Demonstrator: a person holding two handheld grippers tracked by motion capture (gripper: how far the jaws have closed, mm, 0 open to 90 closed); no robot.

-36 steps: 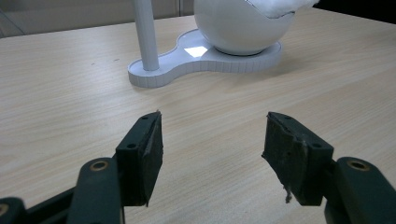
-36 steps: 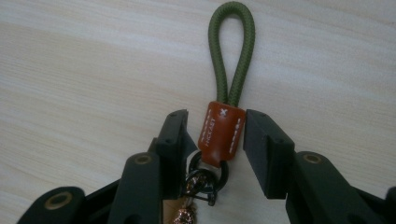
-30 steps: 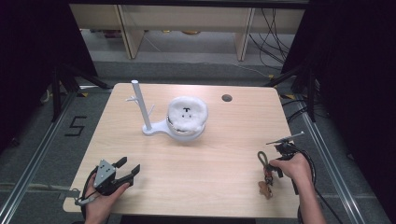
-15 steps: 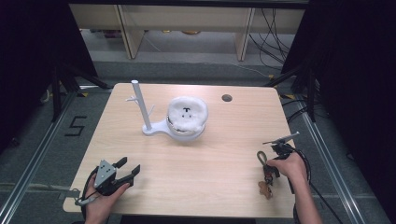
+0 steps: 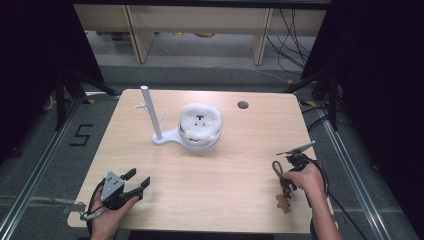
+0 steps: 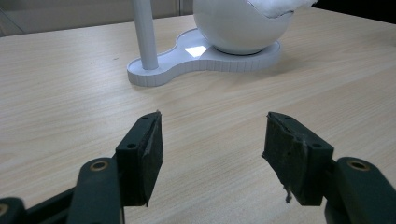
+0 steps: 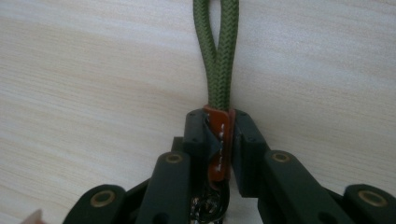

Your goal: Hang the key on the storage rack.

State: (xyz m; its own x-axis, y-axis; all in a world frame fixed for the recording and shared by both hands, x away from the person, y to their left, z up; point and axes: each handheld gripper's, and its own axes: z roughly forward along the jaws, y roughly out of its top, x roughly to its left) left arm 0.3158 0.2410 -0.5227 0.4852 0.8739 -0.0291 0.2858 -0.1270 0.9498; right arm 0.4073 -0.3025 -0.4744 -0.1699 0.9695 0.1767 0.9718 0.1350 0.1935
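Note:
A keychain lies near the table's front right: a green cord loop (image 7: pixel 215 51) joined to a brown leather tab (image 7: pixel 219 140), with a small brown charm (image 5: pixel 283 204) at its near end. My right gripper (image 7: pixel 218 116) points down at it, and its jaws have just been closing and now pinch the leather tab. In the high view the right gripper (image 5: pixel 285 186) sits under the hand, the cord loop (image 5: pixel 276 168) sticking out beyond it. My left gripper (image 5: pixel 138 176) rests at the front left, open, with nothing between its fingers (image 6: pixel 144 149).
A white stand (image 5: pixel 165 140) with a thin pole (image 5: pixel 150 112) and a fluffy white ball (image 5: pixel 200 122) sits mid-table; the left gripper view shows its base (image 6: pixel 187 60) ahead. A round hole (image 5: pixel 243 105) marks the table's far right. Shelving and floor cables lie beyond the table.
The right gripper's jaws have closed onto the keychain's leather tab, and the right hand has shifted slightly. The left hand has not moved.

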